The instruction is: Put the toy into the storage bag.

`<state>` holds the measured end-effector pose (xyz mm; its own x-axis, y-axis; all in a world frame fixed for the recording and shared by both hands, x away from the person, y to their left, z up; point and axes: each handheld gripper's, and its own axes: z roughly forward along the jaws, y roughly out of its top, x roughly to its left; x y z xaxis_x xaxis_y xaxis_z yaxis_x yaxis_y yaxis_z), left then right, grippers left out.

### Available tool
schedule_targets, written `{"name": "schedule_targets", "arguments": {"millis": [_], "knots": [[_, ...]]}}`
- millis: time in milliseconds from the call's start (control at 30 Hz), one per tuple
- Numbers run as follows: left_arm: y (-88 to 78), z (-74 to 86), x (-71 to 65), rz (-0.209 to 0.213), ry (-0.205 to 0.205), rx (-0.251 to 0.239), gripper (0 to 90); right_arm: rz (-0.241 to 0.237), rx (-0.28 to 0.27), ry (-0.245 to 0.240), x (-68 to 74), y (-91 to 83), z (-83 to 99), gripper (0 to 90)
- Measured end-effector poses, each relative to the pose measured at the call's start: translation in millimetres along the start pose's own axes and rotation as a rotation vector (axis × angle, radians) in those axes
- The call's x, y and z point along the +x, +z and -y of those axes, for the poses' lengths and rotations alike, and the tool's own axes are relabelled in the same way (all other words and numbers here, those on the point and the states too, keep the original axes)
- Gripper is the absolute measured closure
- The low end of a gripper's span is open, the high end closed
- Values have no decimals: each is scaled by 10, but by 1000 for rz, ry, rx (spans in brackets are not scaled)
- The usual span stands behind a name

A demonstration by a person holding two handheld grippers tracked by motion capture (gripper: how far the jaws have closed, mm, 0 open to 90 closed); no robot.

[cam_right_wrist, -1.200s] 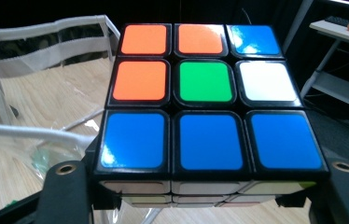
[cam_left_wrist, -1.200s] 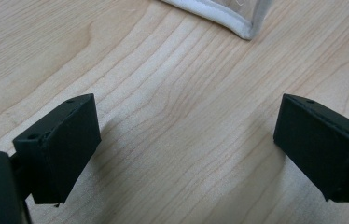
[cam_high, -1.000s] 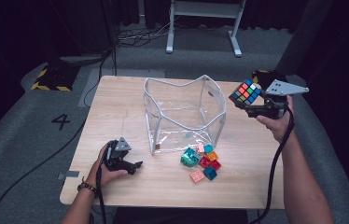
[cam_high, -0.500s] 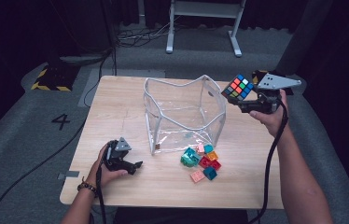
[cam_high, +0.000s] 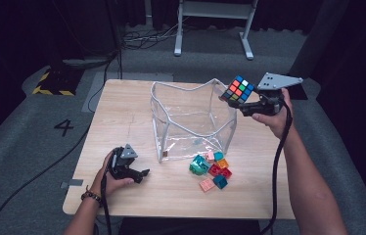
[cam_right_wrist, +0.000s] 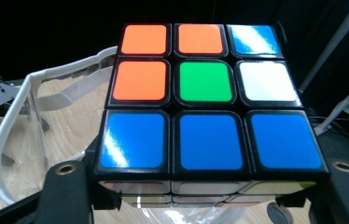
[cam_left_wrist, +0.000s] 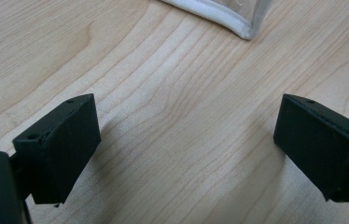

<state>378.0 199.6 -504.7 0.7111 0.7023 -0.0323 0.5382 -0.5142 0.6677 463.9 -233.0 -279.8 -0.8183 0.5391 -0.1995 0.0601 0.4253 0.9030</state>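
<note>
Clear plastic walls of the bag [cam_high: 191, 115] sag, so our right gripper [cam_high: 234, 98], clamped on the puzzle cube [cam_high: 239, 89], could snag its rim [cam_high: 183, 90] and tip it, while our left gripper [cam_high: 139, 175] rests apart.

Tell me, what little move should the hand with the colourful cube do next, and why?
Probably carry the puzzle cube a bit further over the clear bag's open top, then lower it. The right gripper holds the cube between its jaws, up in the air at the bag's rim, not yet above the middle. The left gripper rests open on the table.
</note>
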Motion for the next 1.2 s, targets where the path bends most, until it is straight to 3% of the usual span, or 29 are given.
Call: {"name": "schedule_targets", "arguments": {"millis": [433,667,700,800,1200], "knots": [[0,0,0,0,0,0,73,-56,43,-21,24,328,-119,339],[-1,0,0,0,0,0,73,-101,132,-66,55,594,-198,339],[-1,0,0,-1,0,0,73,-116,174,-91,75,669,-233,339],[-1,-1,2,-4,3,-2,73,-129,190,-96,80,724,-256,339],[0,0,1,-3,1,-2,73,-167,351,-163,115,1063,-338,339]]}}
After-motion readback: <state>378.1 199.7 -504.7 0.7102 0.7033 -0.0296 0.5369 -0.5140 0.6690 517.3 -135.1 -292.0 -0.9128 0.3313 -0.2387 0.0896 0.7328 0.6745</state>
